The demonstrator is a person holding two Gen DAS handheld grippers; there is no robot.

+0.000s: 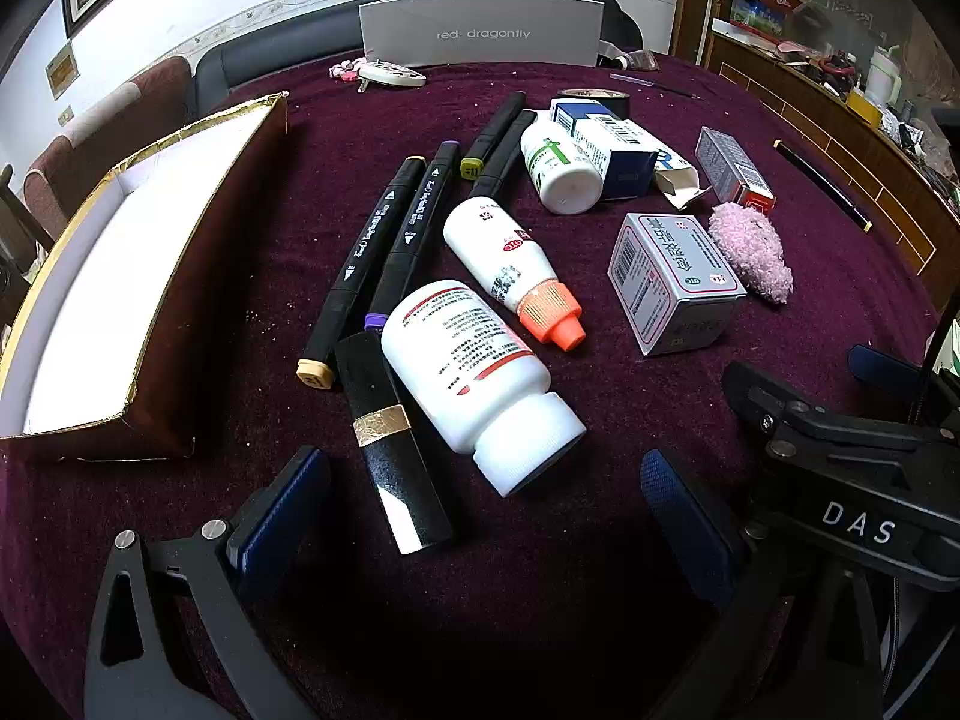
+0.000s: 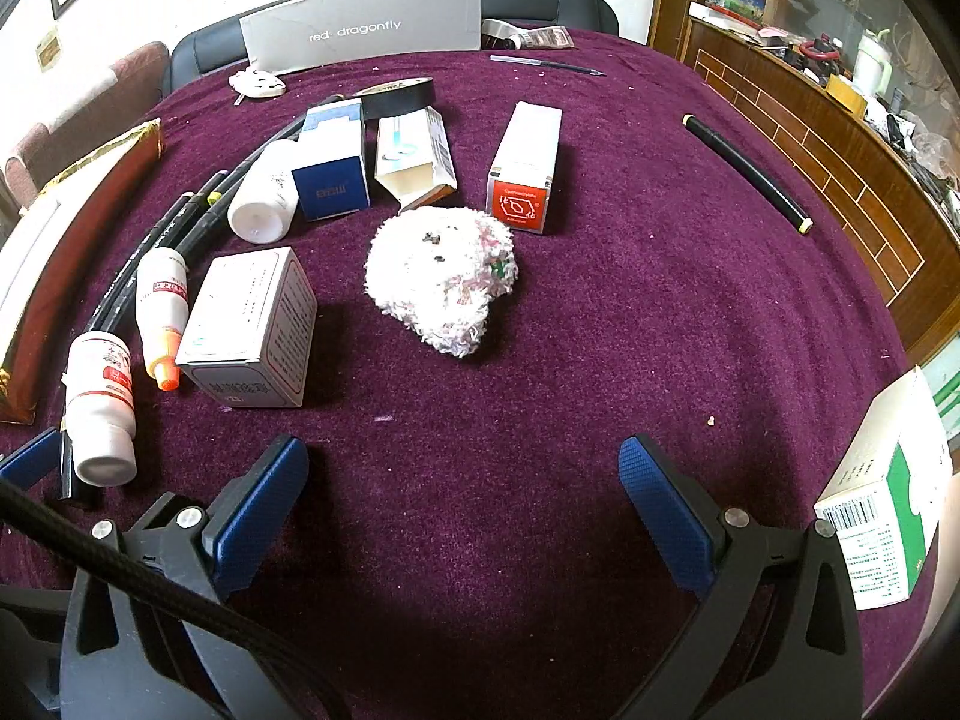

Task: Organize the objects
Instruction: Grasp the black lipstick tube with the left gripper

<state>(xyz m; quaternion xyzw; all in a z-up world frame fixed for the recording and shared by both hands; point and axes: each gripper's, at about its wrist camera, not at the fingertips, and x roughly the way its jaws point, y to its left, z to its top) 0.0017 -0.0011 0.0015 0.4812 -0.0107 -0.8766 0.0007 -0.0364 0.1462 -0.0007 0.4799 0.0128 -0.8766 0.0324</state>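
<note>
My left gripper (image 1: 480,504) is open and empty just short of a lying white pill bottle (image 1: 474,372) and a black tube with a gold band (image 1: 390,444). Beyond them lie several black markers (image 1: 384,240), an orange-capped dropper bottle (image 1: 510,270), another white bottle (image 1: 558,165) and medicine boxes (image 1: 672,276). An open gold-rimmed box (image 1: 150,276) stands at the left. My right gripper (image 2: 462,498) is open and empty above bare cloth, short of a fluffy white-pink pompom (image 2: 441,276). A grey-white box (image 2: 252,330) and an orange-ended box (image 2: 528,171) flank it.
A purple cloth (image 2: 600,330) covers the table. A grey "red dragonfly" box (image 2: 366,30) stands at the far edge beside black tape (image 2: 399,96). A black pen (image 2: 747,171) lies far right. A green-white box (image 2: 888,510) stands near right. A wooden cabinet (image 2: 840,138) lines the right side.
</note>
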